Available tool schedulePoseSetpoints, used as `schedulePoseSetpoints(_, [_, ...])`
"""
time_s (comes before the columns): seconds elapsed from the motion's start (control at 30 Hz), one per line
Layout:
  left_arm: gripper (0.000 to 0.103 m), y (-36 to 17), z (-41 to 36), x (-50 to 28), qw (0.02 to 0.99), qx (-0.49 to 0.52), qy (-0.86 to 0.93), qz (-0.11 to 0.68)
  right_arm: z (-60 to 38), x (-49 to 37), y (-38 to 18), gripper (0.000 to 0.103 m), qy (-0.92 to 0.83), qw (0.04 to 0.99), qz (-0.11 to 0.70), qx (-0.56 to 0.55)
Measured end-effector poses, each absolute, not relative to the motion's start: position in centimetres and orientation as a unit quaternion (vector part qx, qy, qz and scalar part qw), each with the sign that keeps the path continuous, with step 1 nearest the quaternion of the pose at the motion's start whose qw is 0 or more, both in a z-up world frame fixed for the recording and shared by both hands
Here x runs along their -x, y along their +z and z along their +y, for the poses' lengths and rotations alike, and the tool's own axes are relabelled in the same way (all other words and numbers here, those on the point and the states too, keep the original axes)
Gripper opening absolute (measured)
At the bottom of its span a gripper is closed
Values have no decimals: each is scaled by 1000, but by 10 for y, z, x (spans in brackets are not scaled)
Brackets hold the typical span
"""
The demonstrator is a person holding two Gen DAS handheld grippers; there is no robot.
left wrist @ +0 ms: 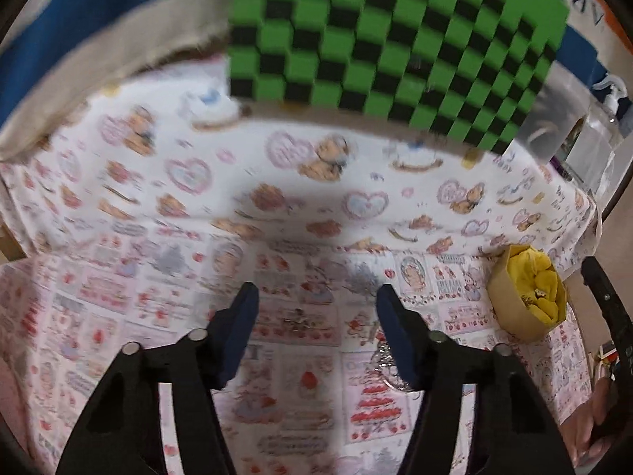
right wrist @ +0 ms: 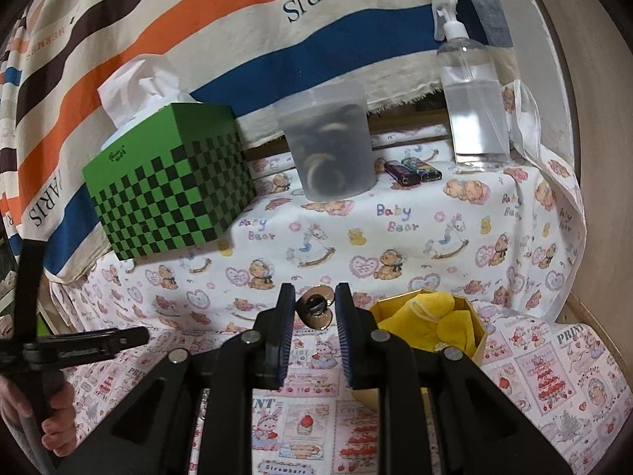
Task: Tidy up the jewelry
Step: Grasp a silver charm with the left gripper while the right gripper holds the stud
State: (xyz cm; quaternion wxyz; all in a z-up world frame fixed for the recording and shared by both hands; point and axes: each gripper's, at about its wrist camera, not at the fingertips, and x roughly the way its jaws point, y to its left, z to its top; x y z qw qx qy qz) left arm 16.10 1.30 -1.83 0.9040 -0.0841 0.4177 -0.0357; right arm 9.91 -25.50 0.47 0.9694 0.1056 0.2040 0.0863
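My right gripper (right wrist: 315,297) is shut on a small gold piece of jewelry with a dark centre (right wrist: 316,305), held above the printed cloth just left of the gold box. The box (right wrist: 480,336) has a yellow lining and stands open. In the blurred left wrist view the same box (left wrist: 500,277) sits at the right, with a small gold item (left wrist: 532,297) on its yellow lining. My left gripper (left wrist: 314,304) points down at the cloth with its jaws apart and nothing gripped. A small gold piece (left wrist: 296,318) lies on the cloth below the gap. A silvery piece (left wrist: 385,362) lies by the right finger.
A green checkered tissue box (right wrist: 170,182) stands at the back left. A cloudy plastic cup of rings (right wrist: 328,142), lighters (right wrist: 413,172) and a spray bottle (right wrist: 470,91) line the back ledge. A striped towel (right wrist: 198,27) hangs behind. The left gripper (right wrist: 130,336) and a hand (right wrist: 55,415) enter from the left.
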Motion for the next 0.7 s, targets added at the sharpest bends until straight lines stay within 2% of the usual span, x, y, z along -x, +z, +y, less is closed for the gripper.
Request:
schedulePoseSetpoints(0.17, [42, -39, -7, -170, 888, 79, -61, 449, -257, -101, 3, 19, 85, 968, 208, -107])
schedulePoseSetpoints(0.33, [38, -48, -6, -178, 888, 78, -36, 452, -256, -102, 2, 19, 84, 968, 211, -104])
schedulePoseSetpoints(0.7, [37, -51, 13, -175, 894, 64, -6, 444, -253, -101, 1, 19, 84, 969, 210, -95])
